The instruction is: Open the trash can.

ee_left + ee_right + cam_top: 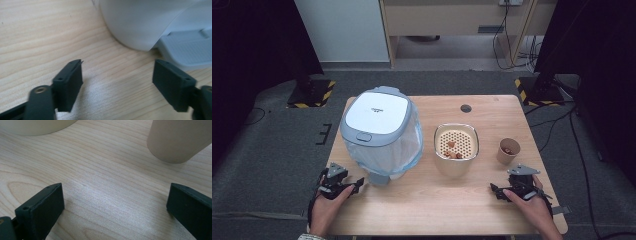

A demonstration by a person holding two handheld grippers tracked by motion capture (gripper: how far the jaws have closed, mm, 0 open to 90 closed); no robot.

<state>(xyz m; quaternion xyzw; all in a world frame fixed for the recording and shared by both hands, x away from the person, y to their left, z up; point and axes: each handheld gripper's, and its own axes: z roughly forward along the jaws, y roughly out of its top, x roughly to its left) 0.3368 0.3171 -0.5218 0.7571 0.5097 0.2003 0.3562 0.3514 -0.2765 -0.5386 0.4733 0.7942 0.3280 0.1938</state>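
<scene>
My left hand-held gripper [117,85] rests open by the lidded bin [379,132]; my right hand-held gripper [115,207] gapes empty near the paper cup [508,150]. A careless reach could topple that light cup, spilling its contents across the surface [432,200].

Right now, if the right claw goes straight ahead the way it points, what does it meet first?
Probably the paper cup, ahead and a little right of the open right claw. The bowl lies off to the left; bare table lies between. Depth is hard to judge.
</scene>
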